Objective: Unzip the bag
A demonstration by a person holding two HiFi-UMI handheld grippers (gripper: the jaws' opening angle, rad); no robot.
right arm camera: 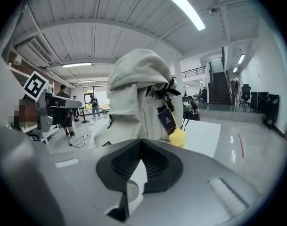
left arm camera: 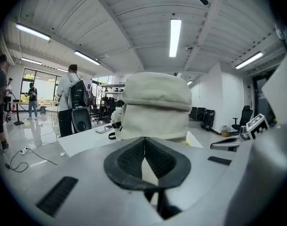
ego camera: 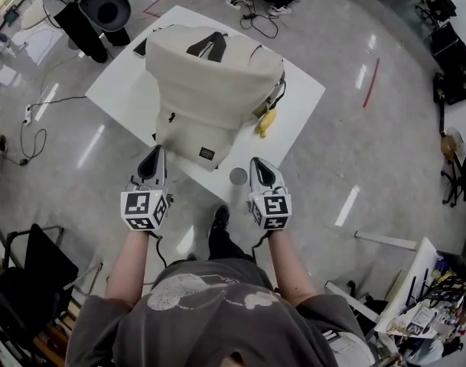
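Glossy grey floor (ego camera: 355,128) surrounds a square white tabletop (ego camera: 125,90) on which the bag (ego camera: 210,82) stands, a soft cream backpack of matte woven cloth, rounded and slumped at the top. It sits straight ahead of both claws. The left claw (ego camera: 156,153) points at its near left corner from just beside it, and whether the two touch cannot be told. The right claw (ego camera: 256,163) is near the bag's near right side, with the bag ahead and to its left. In the left gripper view the bag (left arm camera: 155,107) fills the middle just beyond the left claw (left arm camera: 144,139), whose ribbed black pads meet at the tip with nothing between them. In the right gripper view the right claw (right arm camera: 141,141) is likewise closed and empty before the bag (right arm camera: 134,98). A dark flat tag (right arm camera: 166,119) and a plump yellow charm (right arm camera: 177,136) hang down the bag's side. Black straps (ego camera: 207,46) lie across its top. A small grey round disc (ego camera: 238,176) rests on the tabletop just left of the right claw's tip.
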